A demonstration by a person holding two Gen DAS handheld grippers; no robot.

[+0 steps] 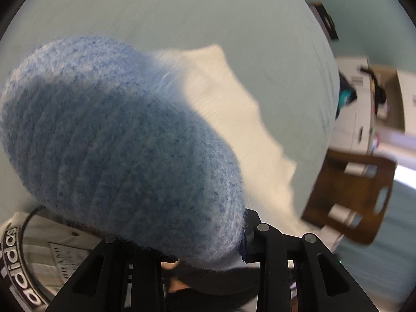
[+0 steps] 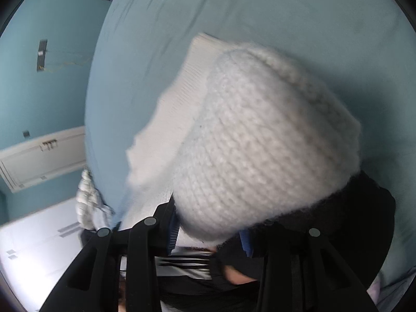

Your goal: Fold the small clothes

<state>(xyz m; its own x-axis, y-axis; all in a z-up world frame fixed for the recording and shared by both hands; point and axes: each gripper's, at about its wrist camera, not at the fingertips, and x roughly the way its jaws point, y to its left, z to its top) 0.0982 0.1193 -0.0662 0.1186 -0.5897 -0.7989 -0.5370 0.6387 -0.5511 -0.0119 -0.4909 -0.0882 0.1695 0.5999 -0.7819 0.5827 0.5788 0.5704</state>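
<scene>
Only the left wrist view shows the fuzzy blue knitted end of the garment point(image 1: 117, 135), which bulges over most of the picture from 9 o'clock to the centre. The right wrist view shows instead a fuzzy white chunky-knit end point(image 2: 260, 143), filling the centre and the 3 o'clock side. Both views share a cream ribbed knit piece point(image 1: 234, 119) point(image 2: 176, 119) behind the fuzzy mass, lying blurred over the pale teal bed sheet point(image 1: 208, 20) point(image 2: 286, 13).

The left gripper point(image 1: 208, 249) sits at 6 o'clock, its black jaws closed on the lower edge of the blue knit, which billows up and away from them. The right gripper point(image 2: 208, 234) is likewise at 6 o'clock, jaws pinching the bottom edge of the white knit between blue-lined pads.

In the left view the sheet's edge curves down at 3 o'clock, and beyond it stand a brown wooden chair point(image 1: 351, 197) and an open cardboard box point(image 1: 387, 98). In the right view the sheet's edge runs along 9 o'clock, with a white panelled door point(image 2: 41, 153) beyond it. Bare sheet spreads from 11 to 1 o'clock in both views.
</scene>
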